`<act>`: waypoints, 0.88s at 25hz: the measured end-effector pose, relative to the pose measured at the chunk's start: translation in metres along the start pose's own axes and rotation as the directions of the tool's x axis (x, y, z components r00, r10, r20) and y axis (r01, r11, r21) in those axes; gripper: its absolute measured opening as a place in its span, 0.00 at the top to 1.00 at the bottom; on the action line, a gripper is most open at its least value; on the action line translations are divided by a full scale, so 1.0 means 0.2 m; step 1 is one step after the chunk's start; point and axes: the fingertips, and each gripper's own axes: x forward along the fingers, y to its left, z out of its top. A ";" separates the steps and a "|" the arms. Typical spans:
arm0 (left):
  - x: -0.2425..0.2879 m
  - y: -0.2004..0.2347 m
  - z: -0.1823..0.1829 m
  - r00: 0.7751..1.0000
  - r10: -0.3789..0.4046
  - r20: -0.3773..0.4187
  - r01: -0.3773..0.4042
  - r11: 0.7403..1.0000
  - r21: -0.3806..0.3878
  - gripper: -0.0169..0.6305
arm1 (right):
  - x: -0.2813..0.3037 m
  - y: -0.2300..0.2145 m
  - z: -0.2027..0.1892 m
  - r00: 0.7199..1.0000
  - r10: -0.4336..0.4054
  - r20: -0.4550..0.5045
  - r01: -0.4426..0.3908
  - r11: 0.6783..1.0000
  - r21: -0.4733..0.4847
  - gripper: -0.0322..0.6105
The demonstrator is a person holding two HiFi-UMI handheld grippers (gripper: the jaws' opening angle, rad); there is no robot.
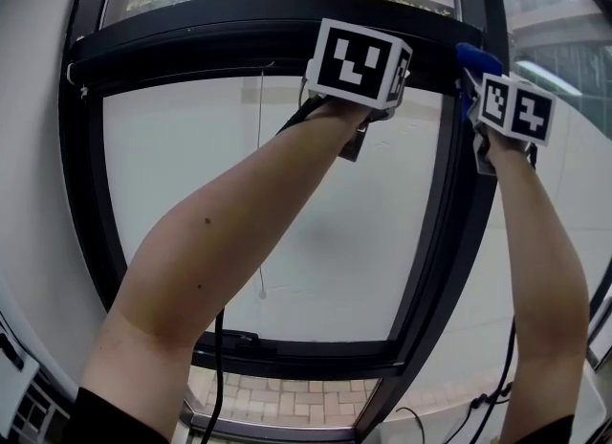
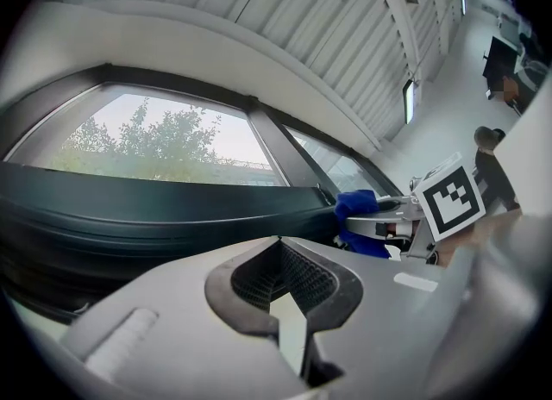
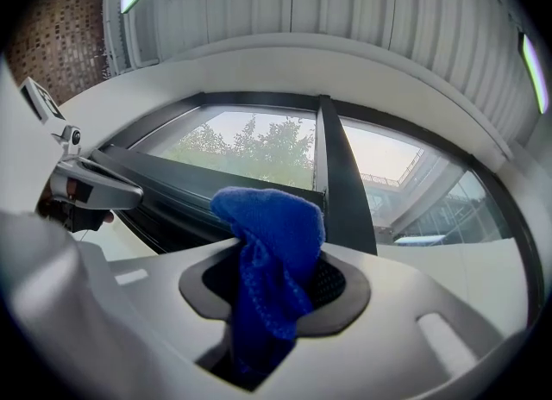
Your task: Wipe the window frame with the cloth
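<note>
A blue cloth is pressed at the upper right corner of the black window frame, where the top rail meets the right upright. My right gripper is shut on it. In the right gripper view the cloth bunches up out of the gripper, just in front of the frame's upright. My left gripper is raised at the top rail, left of the right one. Its jaws are shut with nothing between them. From there the cloth shows against the rail.
A thin blind cord hangs down the pane. A white wall borders the frame on the left. Black cables trail below my arms. A person stands far off in the room.
</note>
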 end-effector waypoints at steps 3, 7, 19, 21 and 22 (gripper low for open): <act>-0.03 -0.01 0.02 1.000 -0.026 0.012 0.026 0.999 -0.031 0.99 | 0.00 0.01 0.01 1.000 -0.005 -0.012 0.005 1.000 0.000 0.72; -0.06 -0.05 0.04 0.997 -0.072 0.033 0.074 0.996 -0.044 0.99 | -0.07 -0.01 0.02 0.999 -0.032 -0.001 0.032 0.999 -0.015 0.72; -0.02 -0.16 0.05 0.999 -0.027 0.029 0.028 0.999 -0.020 0.99 | -0.19 -0.08 0.04 1.000 0.011 -0.014 -0.012 0.998 -0.055 0.72; 0.01 -0.17 0.04 1.000 -0.020 0.020 0.020 0.999 -0.032 0.99 | -0.17 -0.08 0.03 0.999 0.035 -0.020 -0.036 0.998 -0.060 0.72; 0.02 -0.18 0.04 1.000 -0.016 0.016 0.016 0.999 -0.041 0.99 | -0.16 -0.08 0.02 0.999 0.041 -0.020 -0.042 0.997 -0.062 0.72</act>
